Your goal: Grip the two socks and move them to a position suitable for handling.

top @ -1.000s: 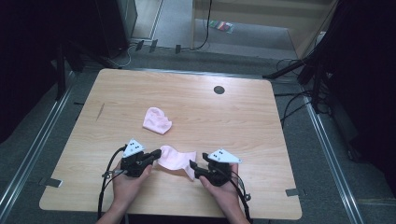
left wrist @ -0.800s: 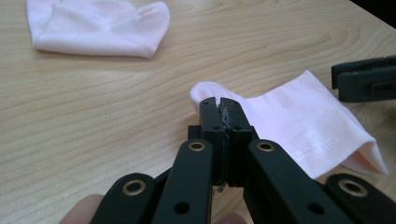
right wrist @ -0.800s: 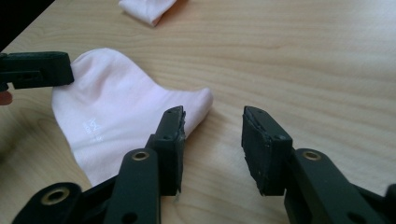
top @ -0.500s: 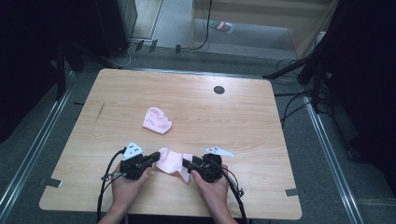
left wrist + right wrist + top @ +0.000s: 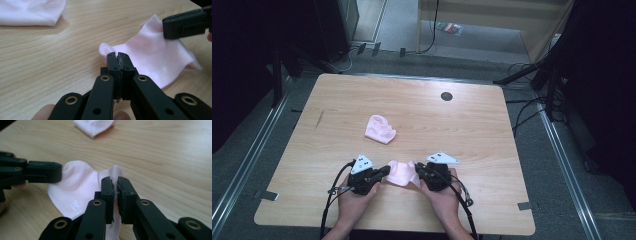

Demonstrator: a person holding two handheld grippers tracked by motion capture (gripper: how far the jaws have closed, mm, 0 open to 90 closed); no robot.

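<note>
A small pink cloth [image 5: 401,172] lies near the table's front edge between both grippers. My left gripper [image 5: 384,171] is shut on its left edge; in the left gripper view the jaws pinch a corner of the cloth [image 5: 155,57] at the tips [image 5: 117,56]. My right gripper [image 5: 418,169] is shut on the cloth's right edge, and a raised fold of the cloth [image 5: 75,192] is squeezed between its tips [image 5: 115,181]. Each gripper view shows the other gripper on the cloth's far side: the right gripper [image 5: 186,23] and the left gripper [image 5: 42,172].
A second pink cloth [image 5: 380,129], folded, lies mid-table beyond the grippers; it is also in the left gripper view [image 5: 30,11] and the right gripper view [image 5: 93,125]. The wooden table [image 5: 472,135] has a black round grommet [image 5: 446,96] at the back. Cables run over the floor around it.
The two grippers have come closer together, the right one sliding left. The pink cloth between them is now bunched narrower.
</note>
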